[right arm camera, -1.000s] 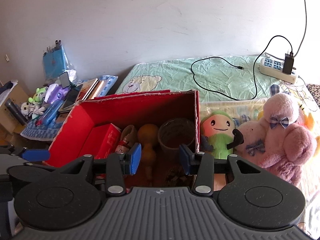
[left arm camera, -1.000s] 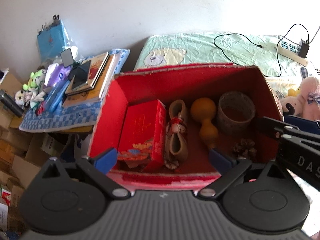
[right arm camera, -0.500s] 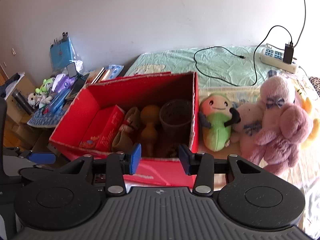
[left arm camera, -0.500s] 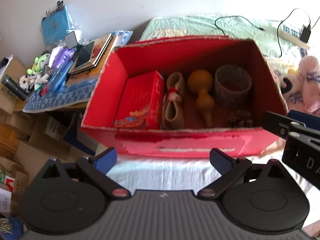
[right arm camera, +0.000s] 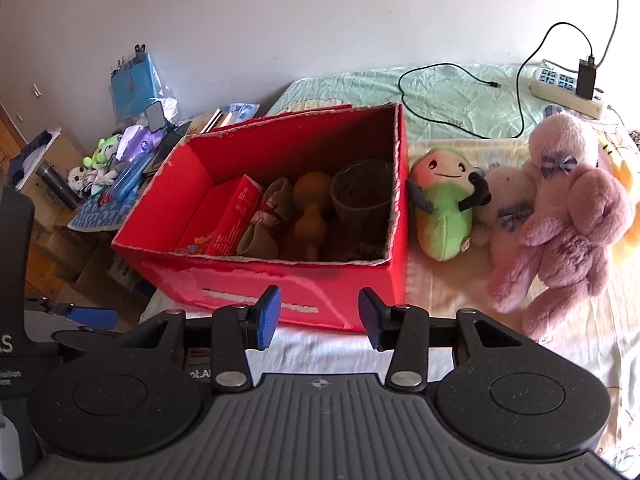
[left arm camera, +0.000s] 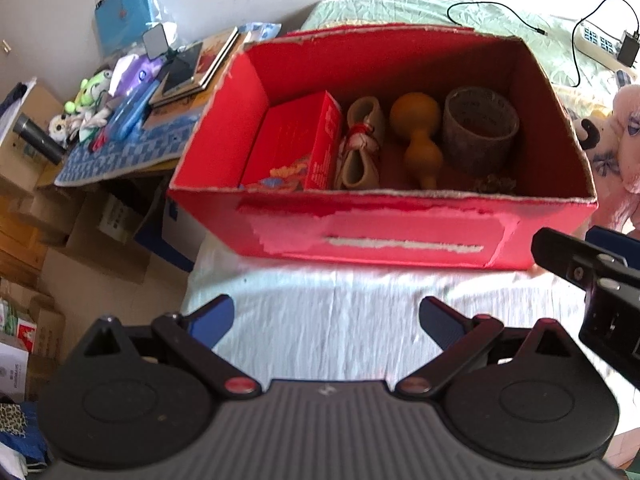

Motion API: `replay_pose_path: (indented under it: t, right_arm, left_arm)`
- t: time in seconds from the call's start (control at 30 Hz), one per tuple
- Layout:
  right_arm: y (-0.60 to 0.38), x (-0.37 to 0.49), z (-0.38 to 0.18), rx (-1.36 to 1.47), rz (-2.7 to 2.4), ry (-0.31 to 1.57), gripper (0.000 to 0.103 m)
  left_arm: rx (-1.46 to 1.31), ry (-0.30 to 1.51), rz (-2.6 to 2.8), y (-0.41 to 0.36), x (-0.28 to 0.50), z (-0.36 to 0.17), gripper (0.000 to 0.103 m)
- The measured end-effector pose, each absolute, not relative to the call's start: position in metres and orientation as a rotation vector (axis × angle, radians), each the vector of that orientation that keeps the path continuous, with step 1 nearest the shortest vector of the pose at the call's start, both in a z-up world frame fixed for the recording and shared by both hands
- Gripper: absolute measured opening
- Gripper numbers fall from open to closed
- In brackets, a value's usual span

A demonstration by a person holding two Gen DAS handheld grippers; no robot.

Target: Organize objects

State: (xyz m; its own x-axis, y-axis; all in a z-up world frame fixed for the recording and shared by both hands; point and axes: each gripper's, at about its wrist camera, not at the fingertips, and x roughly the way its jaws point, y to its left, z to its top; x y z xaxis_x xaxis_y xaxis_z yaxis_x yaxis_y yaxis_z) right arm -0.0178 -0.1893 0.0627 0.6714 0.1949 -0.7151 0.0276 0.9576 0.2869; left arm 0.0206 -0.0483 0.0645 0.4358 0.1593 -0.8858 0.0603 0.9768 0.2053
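Note:
An open red cardboard box [left arm camera: 376, 236] [right arm camera: 264, 284] stands on the bed. Inside it lie a red carton [left arm camera: 296, 148] [right arm camera: 236, 216], a beige pouch tied in red and white [left arm camera: 360, 148] [right arm camera: 268, 216], an orange gourd [left arm camera: 418, 136] [right arm camera: 310, 208], a brown tape roll [left arm camera: 480, 128] [right arm camera: 360, 192] and a small pine cone [left arm camera: 494, 182]. My left gripper [left arm camera: 326, 320] is open over the white sheet, short of the box. Also in front of the box, my right gripper [right arm camera: 319, 316] is open and empty.
A green plush [right arm camera: 444, 204], a cream plush [right arm camera: 504, 204] and a pink plush [right arm camera: 572, 208] lie right of the box. A power strip [right arm camera: 568, 90] with cables sits at the back. A cluttered side table [left arm camera: 132, 120] and cardboard boxes [left arm camera: 60, 220] stand left of the bed.
Both grippers have drawn back from over the box towards the near edge of the bed. The box and its contents have stayed put.

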Motion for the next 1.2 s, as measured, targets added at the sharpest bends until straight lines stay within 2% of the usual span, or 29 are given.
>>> replay_pose_path:
  t: [0.2, 0.63, 0.93, 1.2]
  right_arm:
    - [-0.181, -0.016, 0.072, 0.292, 0.114, 0.818, 0.047]
    - [-0.169, 0.023, 0.102, 0.298, 0.02, 0.738, 0.047]
    - [-0.153, 0.047, 0.092, 0.287, -0.046, 0.705, 0.046]
    - [-0.145, 0.061, 0.065, 0.323, -0.111, 0.769, 0.044]
  left_arm:
    - [0.196, 1.128, 0.046, -0.041, 0.022, 0.07, 0.099]
    - [0.184, 1.018, -0.057, -0.018, 0.074, 0.107, 0.099]
    - [0.203, 0.982, -0.132, -0.003, 0.109, 0.098, 0.099]
    - [0.253, 1.01, -0.215, -0.003, 0.123, 0.069, 0.099]
